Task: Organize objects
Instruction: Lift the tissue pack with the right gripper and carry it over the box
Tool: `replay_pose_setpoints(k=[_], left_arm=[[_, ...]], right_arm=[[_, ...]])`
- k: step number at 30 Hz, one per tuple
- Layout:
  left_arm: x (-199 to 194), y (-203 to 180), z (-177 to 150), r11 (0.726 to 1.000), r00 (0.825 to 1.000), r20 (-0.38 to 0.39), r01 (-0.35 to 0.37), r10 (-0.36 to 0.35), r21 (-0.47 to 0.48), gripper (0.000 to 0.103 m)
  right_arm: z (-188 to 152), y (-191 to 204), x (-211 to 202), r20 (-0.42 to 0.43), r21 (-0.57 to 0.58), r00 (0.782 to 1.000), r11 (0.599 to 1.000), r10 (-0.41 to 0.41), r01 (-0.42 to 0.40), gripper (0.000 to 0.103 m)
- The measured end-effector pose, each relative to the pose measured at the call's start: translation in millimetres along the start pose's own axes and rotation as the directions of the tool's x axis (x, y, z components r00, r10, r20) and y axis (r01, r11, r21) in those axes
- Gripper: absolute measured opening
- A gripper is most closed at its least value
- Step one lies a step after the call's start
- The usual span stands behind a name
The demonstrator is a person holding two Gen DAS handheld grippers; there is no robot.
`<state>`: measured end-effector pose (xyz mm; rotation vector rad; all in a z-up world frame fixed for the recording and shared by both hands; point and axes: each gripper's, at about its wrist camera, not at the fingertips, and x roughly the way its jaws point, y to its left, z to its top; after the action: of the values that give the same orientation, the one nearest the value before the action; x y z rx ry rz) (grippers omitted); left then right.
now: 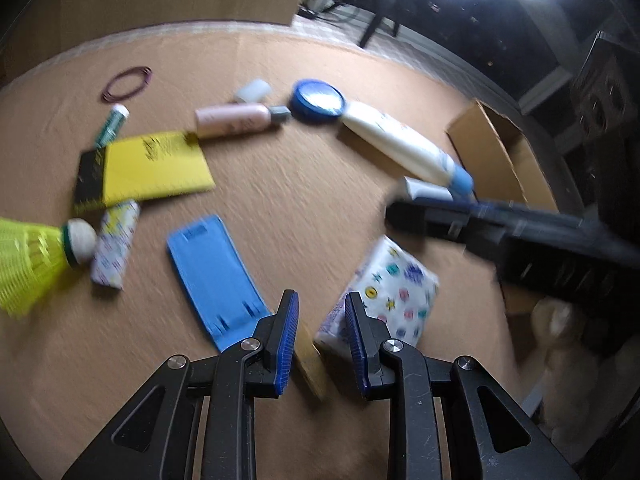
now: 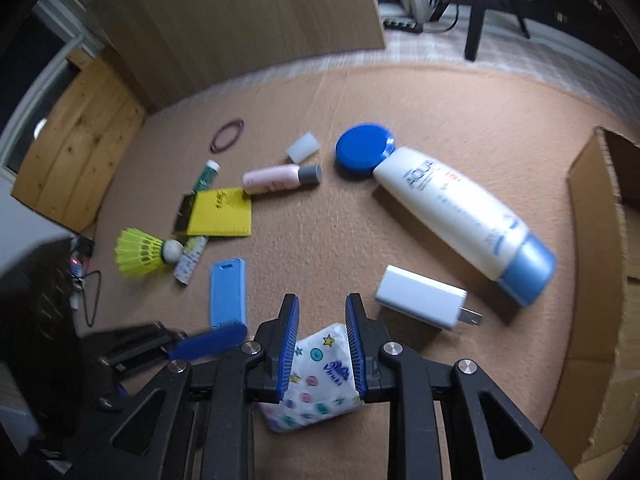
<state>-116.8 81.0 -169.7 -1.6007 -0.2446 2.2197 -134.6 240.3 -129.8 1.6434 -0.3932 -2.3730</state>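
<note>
A: What does the right gripper (image 2: pixel 322 344) hold?

B: The tissue pack (image 2: pixel 316 384), pinched between its blue pads above the mat (image 2: pixel 400 100).

A: And the left gripper (image 1: pixel 322 344)?

B: Its jaws stand narrow. Something tan shows between them (too blurred to name), so a grip I cannot tell.

A: What lies near?

B: The charger (image 2: pixel 420 302) just beside the bottle (image 2: pixel 460 216), and the box (image 2: pixel 592 264) at the right.
</note>
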Motion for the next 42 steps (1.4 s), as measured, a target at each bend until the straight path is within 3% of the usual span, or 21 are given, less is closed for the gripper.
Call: replay_pose_setpoints(k=[3, 10, 12, 13, 14, 16, 31, 37, 42], left_arm=[[3, -13, -12, 0.999, 0.999, -0.019, 0.04, -0.04, 0.023, 0.026], [-12, -26, -25, 0.998, 1.0, 0.012, 0.028, -0.029, 0.061, 0.027], [-17, -29, -29, 0.997, 1.0, 0.024, 0.006, -0.008, 0.083, 0.034], [-19, -31, -30, 0.996, 1.0, 0.027, -0.001, -0.001, 0.09, 0.043], [-18, -31, -28, 0.995, 1.0, 0.029, -0.008, 0.005, 0.098, 0.052], [-16, -32, -26, 0.995, 1.0, 0.023, -0.01, 0.008, 0.098, 0.059], [6, -45, -19, 0.989, 0.997, -0.033, 0.078, -0.074, 0.126, 0.057], [9, -44, -21, 0.988, 0.993, -0.045, 0.111, -0.106, 0.107, 0.043], [8, -45, -22, 0.989, 0.994, -0.038, 0.11, -0.107, 0.094, 0.042]], right_arm=[[-8, -5, -16, 0.031, 0.024, 0.999, 1.0, 0.012, -0.013, 0.022], [-44, -17, -33, 0.081, 0.104, 0.996, 0.995, -0.022, 0.014, 0.026], [-54, -25, -34, 0.084, 0.14, 0.996, 0.99, -0.019, 0.007, 0.037], [-59, -30, -33, 0.079, 0.164, 0.997, 0.986, -0.012, -0.001, 0.041], [-62, -33, -32, 0.075, 0.177, 0.997, 0.984, -0.008, -0.006, 0.042], [-67, -39, -25, 0.057, 0.201, 0.998, 0.979, 0.006, -0.017, 0.042], [-65, -30, 3, -0.019, 0.19, 0.998, 0.981, 0.053, -0.049, 0.038], [-65, -30, 7, -0.038, 0.183, 0.997, 0.981, 0.064, -0.056, 0.031], [-65, -28, 3, -0.036, 0.169, 0.998, 0.985, 0.054, -0.047, 0.028]])
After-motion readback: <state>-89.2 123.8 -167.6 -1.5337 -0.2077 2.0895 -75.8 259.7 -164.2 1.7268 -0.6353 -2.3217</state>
